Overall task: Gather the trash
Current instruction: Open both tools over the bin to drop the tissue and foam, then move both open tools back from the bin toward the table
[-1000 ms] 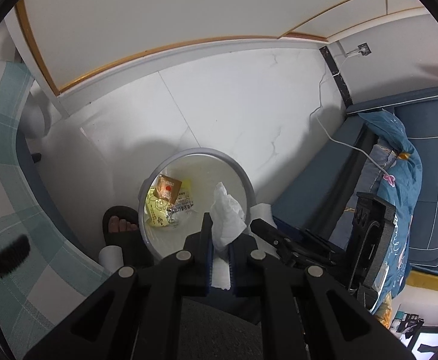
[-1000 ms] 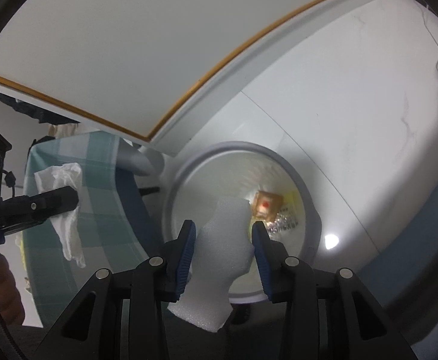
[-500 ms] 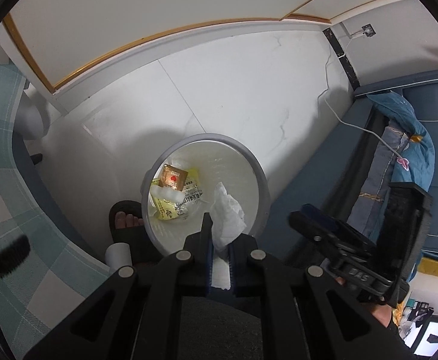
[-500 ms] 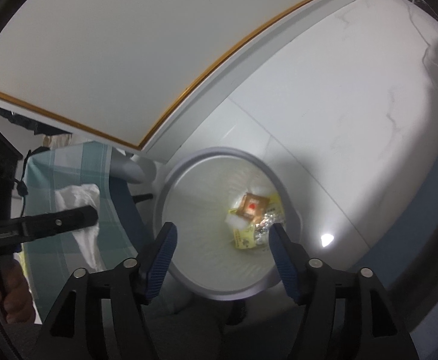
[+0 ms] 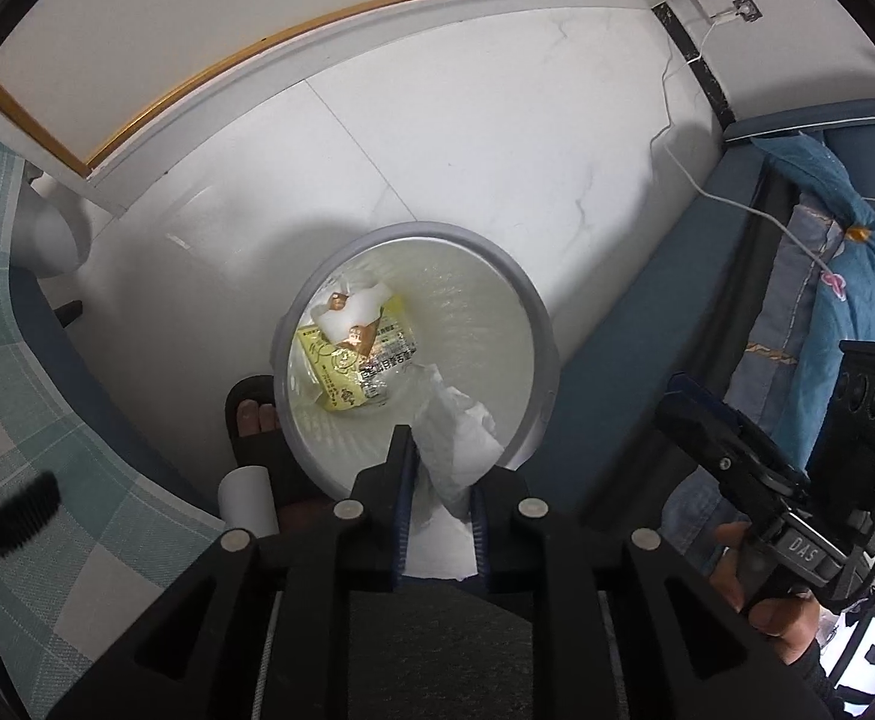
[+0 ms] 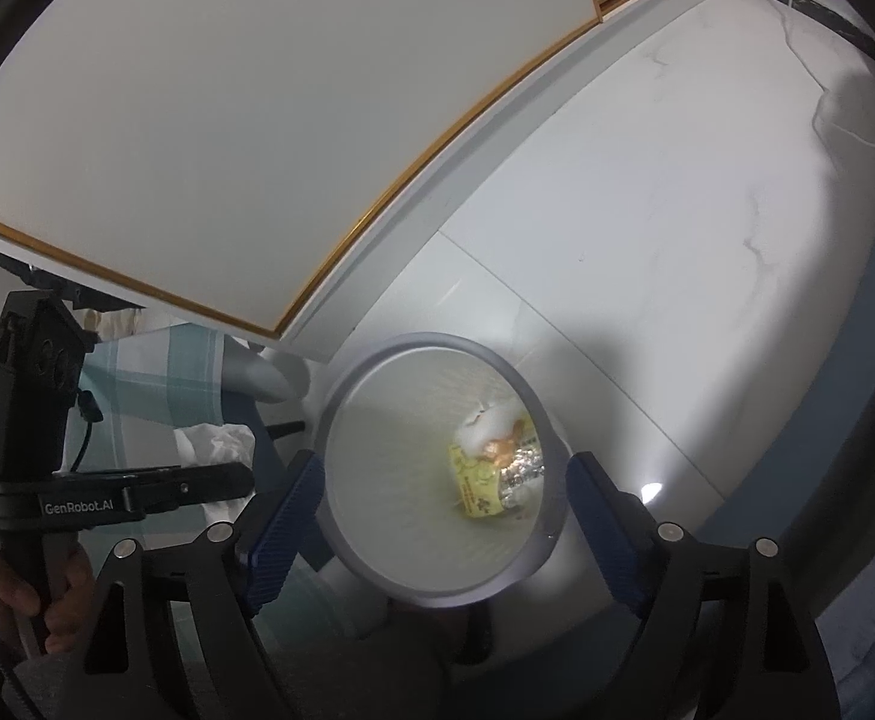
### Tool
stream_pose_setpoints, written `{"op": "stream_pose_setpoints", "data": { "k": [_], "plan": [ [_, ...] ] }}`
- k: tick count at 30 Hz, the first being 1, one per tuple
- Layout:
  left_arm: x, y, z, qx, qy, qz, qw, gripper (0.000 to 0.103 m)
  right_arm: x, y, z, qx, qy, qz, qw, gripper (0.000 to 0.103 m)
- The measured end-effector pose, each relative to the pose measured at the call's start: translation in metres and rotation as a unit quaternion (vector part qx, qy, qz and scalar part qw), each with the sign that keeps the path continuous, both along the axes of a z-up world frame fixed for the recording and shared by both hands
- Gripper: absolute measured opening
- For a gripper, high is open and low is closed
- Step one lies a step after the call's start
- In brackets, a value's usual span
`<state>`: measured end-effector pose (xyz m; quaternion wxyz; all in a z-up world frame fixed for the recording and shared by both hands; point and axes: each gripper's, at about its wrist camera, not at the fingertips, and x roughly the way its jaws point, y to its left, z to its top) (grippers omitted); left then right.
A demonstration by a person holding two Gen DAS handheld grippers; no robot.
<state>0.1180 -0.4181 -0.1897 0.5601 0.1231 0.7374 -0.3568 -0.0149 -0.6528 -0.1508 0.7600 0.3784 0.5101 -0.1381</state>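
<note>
A round grey trash bin (image 5: 533, 312) (image 6: 341, 408) stands on the white floor below both grippers. In it lie a white foam piece (image 5: 350, 315) (image 6: 488, 420), a yellow wrapper (image 5: 332, 372) (image 6: 473, 486) and some foil scraps. My left gripper (image 5: 440, 450) (image 6: 245, 477) hangs over the bin's near rim. Its jaws are opening, and a crumpled white tissue (image 5: 455, 432) (image 6: 215, 444) still sits between the pads, touching both. My right gripper (image 6: 440, 468) (image 5: 683, 402) hovers above the bin; its jaws are opening wide with nothing between them.
A foot in a black sandal (image 5: 254, 420) and a white roll (image 5: 248, 498) are beside the bin. A teal checked cloth (image 5: 29, 420) hangs at the left. A blue sofa with bedding (image 5: 839, 276) and a white cable (image 5: 737, 204) are at the right.
The right gripper opened and its white foam piece dropped into the bin. The left gripper sank closer to the bin with the tissue, and its fingers parted slightly.
</note>
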Motion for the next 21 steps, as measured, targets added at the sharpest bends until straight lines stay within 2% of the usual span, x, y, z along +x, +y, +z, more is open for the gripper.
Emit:
{"op": "stream_pose_setpoints", "data": {
  "k": [2, 4, 6, 12, 16, 21],
  "plan": [
    [-0.001, 0.002, -0.001, 0.001, 0.004, -0.002, 1.0000, 0.021, -0.001, -0.001, 0.000, 0.000, 0.001, -0.001, 1.000, 0.083],
    [0.000, 0.003, -0.002, 0.006, 0.000, -0.002, 1.0000, 0.040, -0.001, -0.002, 0.000, 0.000, 0.001, -0.002, 1.000, 0.083],
    [0.000, 0.004, -0.001, 0.003, -0.003, 0.001, 1.0000, 0.045, -0.001, -0.003, 0.001, -0.002, 0.001, -0.002, 1.000, 0.083],
    [0.001, 0.006, 0.004, -0.003, -0.016, 0.008, 0.9998, 0.046, -0.002, -0.002, 0.004, -0.005, -0.004, -0.004, 1.000, 0.083],
    [0.000, 0.005, 0.008, -0.005, -0.034, 0.005, 0.9994, 0.062, -0.003, -0.001, 0.004, -0.002, -0.003, -0.005, 1.000, 0.083],
    [-0.001, 0.010, 0.014, 0.005, -0.066, 0.009, 0.9978, 0.071, -0.005, 0.001, 0.001, 0.011, -0.003, -0.006, 1.000, 0.091]
  ]
}}
